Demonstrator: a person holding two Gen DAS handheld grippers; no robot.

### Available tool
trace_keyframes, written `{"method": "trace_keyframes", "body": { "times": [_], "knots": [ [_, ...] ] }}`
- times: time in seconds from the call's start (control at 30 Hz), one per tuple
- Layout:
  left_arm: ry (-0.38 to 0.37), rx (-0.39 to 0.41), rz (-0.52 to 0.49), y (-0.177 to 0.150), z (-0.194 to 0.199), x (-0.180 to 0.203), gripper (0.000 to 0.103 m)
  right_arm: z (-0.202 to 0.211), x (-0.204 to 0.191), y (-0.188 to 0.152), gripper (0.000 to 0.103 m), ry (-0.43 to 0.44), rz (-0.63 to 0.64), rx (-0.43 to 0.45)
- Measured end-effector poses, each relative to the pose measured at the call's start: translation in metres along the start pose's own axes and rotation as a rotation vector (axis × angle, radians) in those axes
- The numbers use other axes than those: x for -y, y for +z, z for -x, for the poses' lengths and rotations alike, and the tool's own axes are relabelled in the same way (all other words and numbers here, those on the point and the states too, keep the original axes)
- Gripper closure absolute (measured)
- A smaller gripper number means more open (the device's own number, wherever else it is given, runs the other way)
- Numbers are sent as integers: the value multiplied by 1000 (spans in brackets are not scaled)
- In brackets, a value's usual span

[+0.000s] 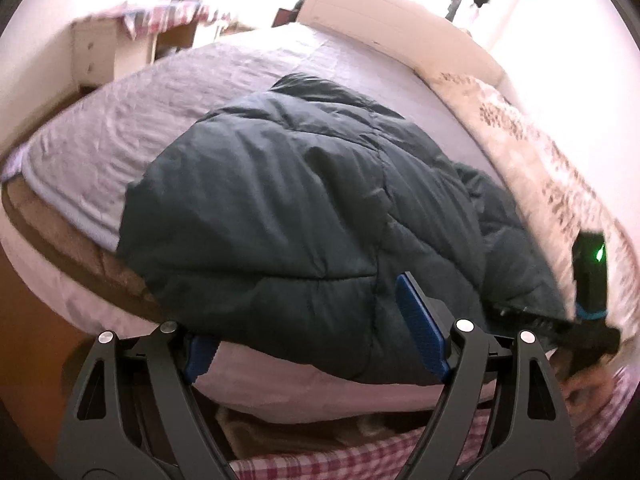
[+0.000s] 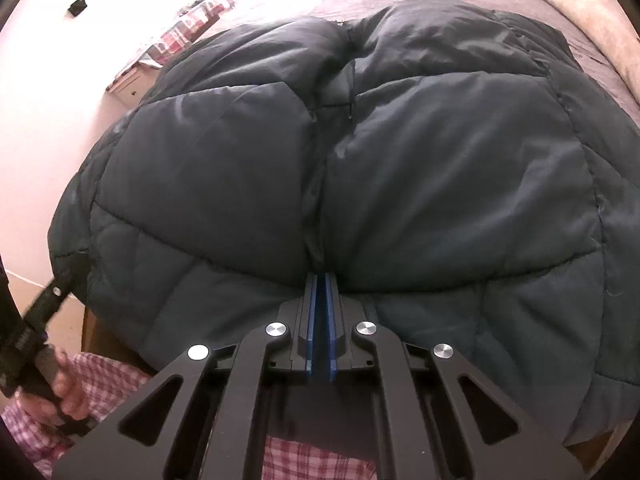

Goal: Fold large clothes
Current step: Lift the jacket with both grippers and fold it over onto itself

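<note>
A large dark green quilted puffer jacket (image 1: 288, 200) lies spread on the bed, its hem hanging over the near edge. It fills the right wrist view (image 2: 360, 160), front side up with the zipper line down the middle. My left gripper (image 1: 312, 320) is open at the jacket's hem, one blue pad (image 1: 420, 328) lying over the fabric and the other (image 1: 200, 356) partly under its edge. My right gripper (image 2: 321, 284) is shut, its tips pressed at the jacket's centre seam; whether fabric is pinched is unclear. It also shows in the left wrist view (image 1: 588, 308).
The bed has a lilac sheet (image 1: 160, 112), a beige headboard (image 1: 380, 20) and a floral quilt (image 1: 540, 152) along the right. A white cabinet (image 1: 96, 56) stands beyond the bed. The person's checked clothing (image 2: 304, 460) is close below both grippers.
</note>
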State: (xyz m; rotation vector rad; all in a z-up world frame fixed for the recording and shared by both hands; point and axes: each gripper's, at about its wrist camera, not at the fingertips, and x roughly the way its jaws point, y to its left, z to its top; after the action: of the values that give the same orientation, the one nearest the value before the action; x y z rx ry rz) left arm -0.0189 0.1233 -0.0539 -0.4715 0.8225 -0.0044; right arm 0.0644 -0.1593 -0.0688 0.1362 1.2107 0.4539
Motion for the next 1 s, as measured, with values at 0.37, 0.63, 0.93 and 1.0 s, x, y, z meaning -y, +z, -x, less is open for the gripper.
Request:
{"method": "trace_keyframes", "body": {
  "times": [0.37, 0.63, 0.93, 1.0],
  "knots": [
    [-92, -56, 296, 3, -7, -35, 23, 54, -16, -35, 93, 101, 63, 32],
    [-55, -27, 176, 2, -6, -15, 82, 9, -1, -54, 95, 64, 37, -73],
    [-6, 40, 73, 19, 14, 12, 86, 37, 7, -51, 95, 121, 21, -22],
    [-1, 54, 49, 19, 19, 15, 86, 62, 14, -48, 95, 136, 19, 54]
  ]
}}
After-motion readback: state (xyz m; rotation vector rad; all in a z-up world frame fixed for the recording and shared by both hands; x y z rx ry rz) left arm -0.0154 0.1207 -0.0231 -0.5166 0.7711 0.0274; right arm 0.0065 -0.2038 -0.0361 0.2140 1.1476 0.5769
